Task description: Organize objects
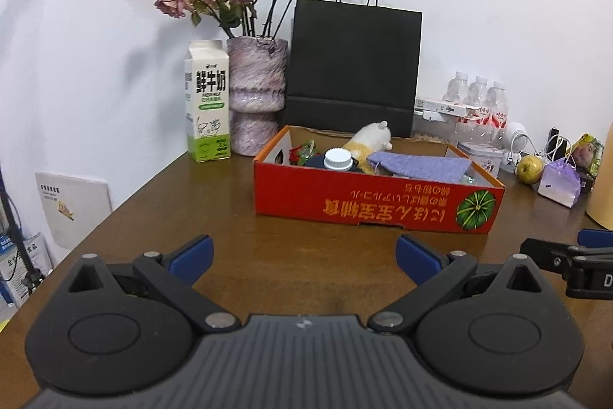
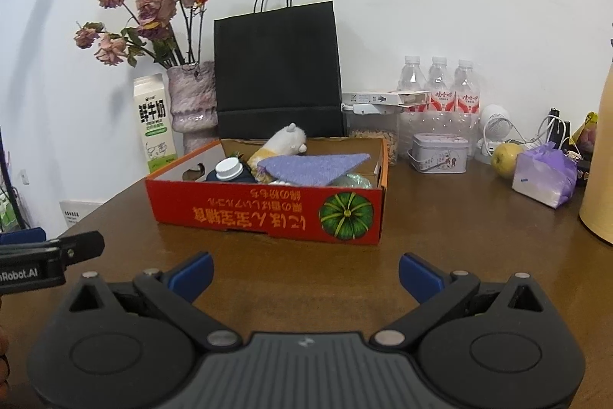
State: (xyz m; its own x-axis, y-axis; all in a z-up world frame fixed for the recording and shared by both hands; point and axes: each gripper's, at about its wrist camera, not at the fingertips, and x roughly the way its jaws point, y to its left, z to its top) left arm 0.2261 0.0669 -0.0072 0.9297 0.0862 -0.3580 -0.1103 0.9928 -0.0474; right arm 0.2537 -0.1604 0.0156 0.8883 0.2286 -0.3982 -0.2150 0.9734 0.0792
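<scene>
At the bottom of each wrist view a gripper hung over bare brown table (image 1: 161,217), holding nothing. The left gripper (image 1: 305,257) had its blue pads spread wide, and the right gripper (image 2: 305,275) stood the same, jaws fully apart. Each showed as a dark edge in the other's view, at lower right of the left view and lower left of the right.

Past them, at mid-frame, sat the red cardboard box (image 1: 360,202) with upside-down print and a pumpkin picture. Inside lay a dark bottle with a white cap (image 1: 337,159), a plush toy (image 1: 373,137) leaning against the back wall, and a purple cloth (image 1: 421,166) draped over things too hidden to name.

Further back, against the wall, stood a milk carton (image 1: 207,110) and a vase of dried roses (image 1: 256,94) at the left, a black paper bag (image 1: 354,64) behind the box, and at the right water bottles (image 2: 438,83), a small tin (image 2: 440,152), a yellow-green fruit (image 2: 505,158) and a purple pouch (image 2: 544,175).

This looked like a pause between picks: either the start or nearly done, it could not be told which. If loose items remained, the next move would call for choosing one at the right and carrying it over the box rim.
</scene>
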